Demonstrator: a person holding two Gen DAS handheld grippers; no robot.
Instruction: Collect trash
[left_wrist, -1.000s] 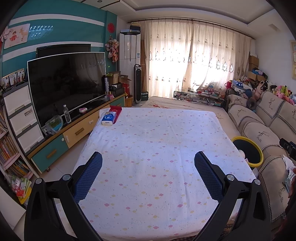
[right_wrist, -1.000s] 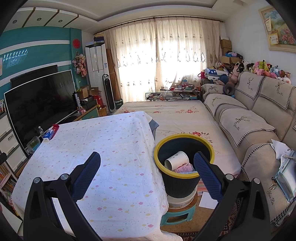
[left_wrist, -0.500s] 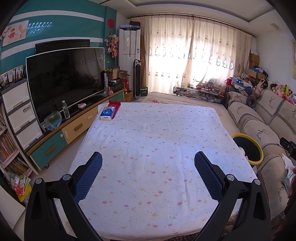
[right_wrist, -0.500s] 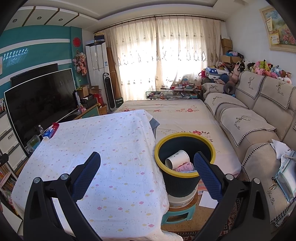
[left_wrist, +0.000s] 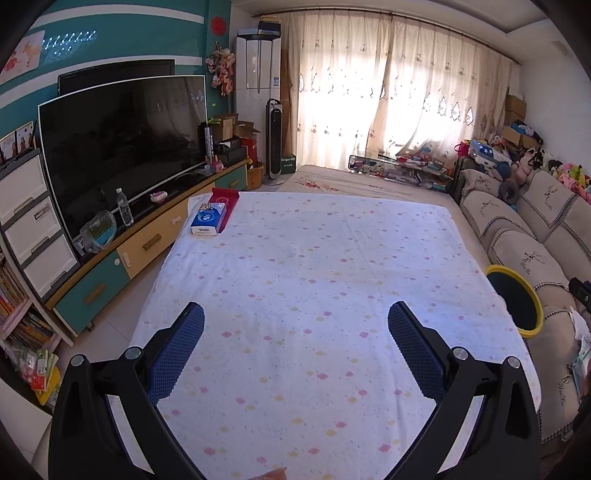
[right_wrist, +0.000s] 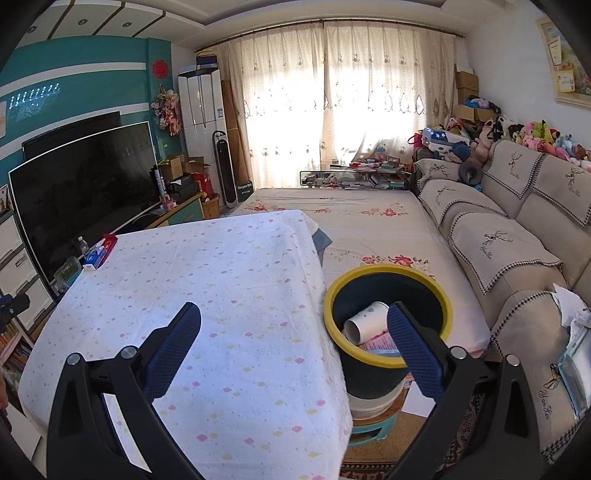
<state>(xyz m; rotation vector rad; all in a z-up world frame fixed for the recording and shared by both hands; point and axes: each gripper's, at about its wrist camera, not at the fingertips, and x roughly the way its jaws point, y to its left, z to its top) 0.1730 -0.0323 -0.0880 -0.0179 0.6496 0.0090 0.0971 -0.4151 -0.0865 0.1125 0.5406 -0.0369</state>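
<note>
A dark trash bin with a yellow rim stands on a small stool at the table's right side; a white paper cup and pink paper lie inside it. The same trash bin shows at the right edge of the left wrist view. My right gripper is open and empty, hovering over the table's right edge beside the bin. Above the near half of the table with the spotted white cloth, my left gripper is open with nothing between its fingers.
A blue tissue pack and a red box lie at the table's far left corner. A TV on a low cabinet runs along the left. A sofa lines the right, with crumpled paper on its arm.
The left wrist view has tilted down slightly, so the table sits lower and farther in frame. The right gripper has drifted a little towards the bin. Both stayed open.
</note>
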